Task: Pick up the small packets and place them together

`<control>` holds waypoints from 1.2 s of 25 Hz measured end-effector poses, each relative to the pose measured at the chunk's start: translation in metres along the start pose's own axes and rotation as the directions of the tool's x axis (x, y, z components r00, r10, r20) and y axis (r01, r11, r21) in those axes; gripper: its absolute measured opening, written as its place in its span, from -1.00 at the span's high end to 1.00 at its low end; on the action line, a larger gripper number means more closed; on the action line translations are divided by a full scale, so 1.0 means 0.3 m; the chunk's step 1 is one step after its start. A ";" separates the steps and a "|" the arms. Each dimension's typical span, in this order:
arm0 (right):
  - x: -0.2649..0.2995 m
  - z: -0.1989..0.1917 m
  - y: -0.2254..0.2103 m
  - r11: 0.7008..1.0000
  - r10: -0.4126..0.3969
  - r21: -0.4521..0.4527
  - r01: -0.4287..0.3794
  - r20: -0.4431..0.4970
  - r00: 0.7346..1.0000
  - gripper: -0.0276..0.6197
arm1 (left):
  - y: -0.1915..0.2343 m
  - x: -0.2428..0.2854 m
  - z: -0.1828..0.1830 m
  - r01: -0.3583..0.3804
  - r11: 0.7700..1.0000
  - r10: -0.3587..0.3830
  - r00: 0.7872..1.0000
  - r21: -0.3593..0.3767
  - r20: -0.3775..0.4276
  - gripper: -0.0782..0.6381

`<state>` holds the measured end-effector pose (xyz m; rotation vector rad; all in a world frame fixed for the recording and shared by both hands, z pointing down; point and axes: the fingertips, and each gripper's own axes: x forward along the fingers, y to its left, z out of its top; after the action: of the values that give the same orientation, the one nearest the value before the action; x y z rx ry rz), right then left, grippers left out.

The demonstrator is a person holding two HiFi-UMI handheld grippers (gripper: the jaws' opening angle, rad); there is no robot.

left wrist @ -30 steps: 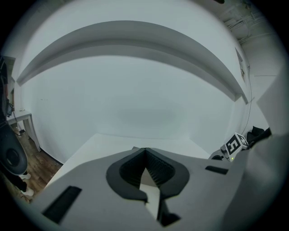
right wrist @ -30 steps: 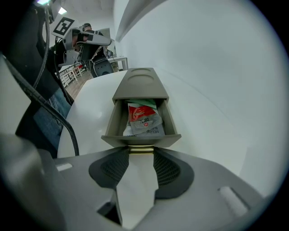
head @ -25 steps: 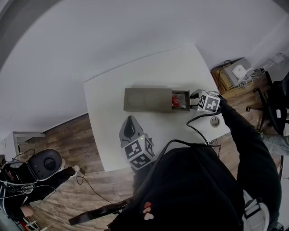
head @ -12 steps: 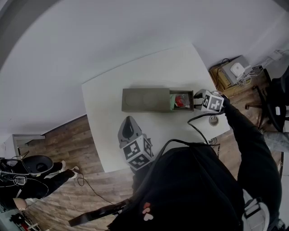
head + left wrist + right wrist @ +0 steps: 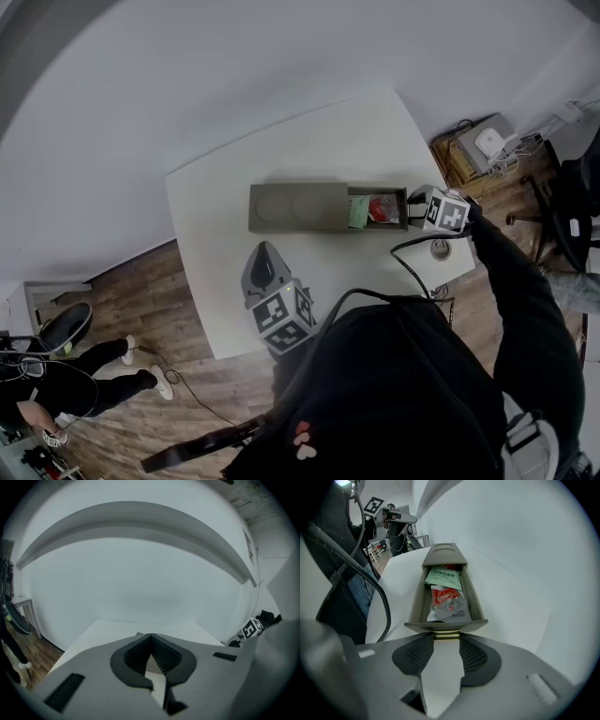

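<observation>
White worktop (image 5: 319, 141) under a plain wall carries a grey drawer box (image 5: 295, 207). I have the right arm reaching to its open end, the right claw (image 5: 446, 641) tipped steeply down and pinching the brass handle (image 5: 446, 634) of the pulled-out drawer (image 5: 416, 603). In that drawer lie the small packets: a green packet (image 5: 443, 577) at the back, and a red packet (image 5: 449, 596) and a silver packet (image 5: 455, 612) nearer the handle. The left claw (image 5: 151, 637) hangs on my side of the box, pressed together and empty.

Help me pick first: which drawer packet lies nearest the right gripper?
The grey packet at the drawer's front; the red packet and green packet lie behind.
</observation>
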<state>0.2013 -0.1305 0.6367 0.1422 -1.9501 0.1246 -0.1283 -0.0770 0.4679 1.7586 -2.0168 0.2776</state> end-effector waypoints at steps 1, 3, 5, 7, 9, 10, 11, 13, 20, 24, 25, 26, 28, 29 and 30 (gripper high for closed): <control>-0.010 -0.010 0.003 1.000 0.000 0.003 0.000 -0.003 1.000 0.40 | -0.009 -0.003 0.000 0.002 1.000 -0.002 1.000 0.001 0.001 0.79; -0.022 -0.025 0.006 1.000 0.001 0.007 -0.001 -0.015 1.000 0.40 | -0.015 -0.006 -0.001 0.004 1.000 -0.004 1.000 0.001 0.001 0.79; -0.032 -0.052 0.007 1.000 0.001 0.016 -0.001 -0.036 0.999 0.40 | -0.017 -0.006 -0.004 0.004 1.000 -0.004 1.000 0.001 0.001 0.79; -0.037 -0.084 0.006 1.000 -0.002 0.023 0.003 -0.035 0.999 0.40 | -0.033 -0.006 -0.012 0.003 1.000 -0.003 1.000 0.003 0.002 0.79; -0.037 -0.098 0.003 1.000 -0.006 0.021 0.006 -0.024 1.000 0.40 | -0.043 -0.006 -0.015 0.005 1.000 -0.005 1.000 0.006 0.002 0.79; -0.038 -0.097 0.004 1.000 -0.006 0.020 0.006 -0.025 1.000 0.40 | -0.041 -0.006 -0.012 0.006 1.000 -0.006 1.000 0.007 0.003 0.79; -0.041 -0.097 0.006 1.000 -0.004 0.022 0.005 -0.031 1.000 0.40 | -0.037 -0.007 -0.008 0.008 1.000 -0.008 1.000 0.008 0.004 0.79; -0.049 -0.105 0.011 1.000 0.001 0.027 0.000 -0.049 0.999 0.40 | -0.032 -0.009 -0.003 0.009 1.000 -0.009 1.000 0.010 0.007 0.79; -0.055 -0.151 0.005 1.000 -0.004 0.024 0.005 -0.046 0.999 0.40 | -0.045 -0.014 -0.008 0.007 1.000 -0.007 1.000 0.012 0.007 0.79; -0.062 -0.174 -0.006 1.000 -0.015 0.021 0.016 -0.064 0.998 0.40 | -0.043 -0.013 -0.003 0.004 1.000 -0.004 1.000 0.012 0.005 0.79; -0.065 -0.184 -0.009 1.000 -0.020 0.023 0.022 -0.071 0.997 0.40 | -0.043 -0.013 -0.003 0.003 1.000 -0.003 1.000 0.012 0.005 0.79; -0.068 -0.189 -0.012 0.999 -0.026 0.025 0.028 -0.074 0.997 0.40 | -0.041 -0.013 -0.002 0.002 1.000 -0.002 1.000 0.013 0.005 0.79; -0.071 -0.187 -0.015 0.999 -0.035 0.032 0.037 -0.074 0.997 0.40 | -0.034 -0.010 -0.001 0.003 1.000 -0.003 1.000 0.014 0.003 0.79; -0.070 -0.190 -0.018 0.999 -0.038 0.034 0.041 -0.076 0.996 0.40 | -0.032 -0.008 0.000 0.006 1.000 -0.006 1.000 0.015 0.003 0.79; -0.067 -0.196 -0.021 0.999 -0.040 0.034 0.043 -0.079 0.996 0.40 | -0.030 -0.005 0.001 0.008 1.000 -0.008 1.000 0.015 0.002 0.79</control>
<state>0.2634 -0.1269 0.6401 0.1980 -1.8658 0.1358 -0.1196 -0.0773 0.4657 1.7765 -2.0136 0.2898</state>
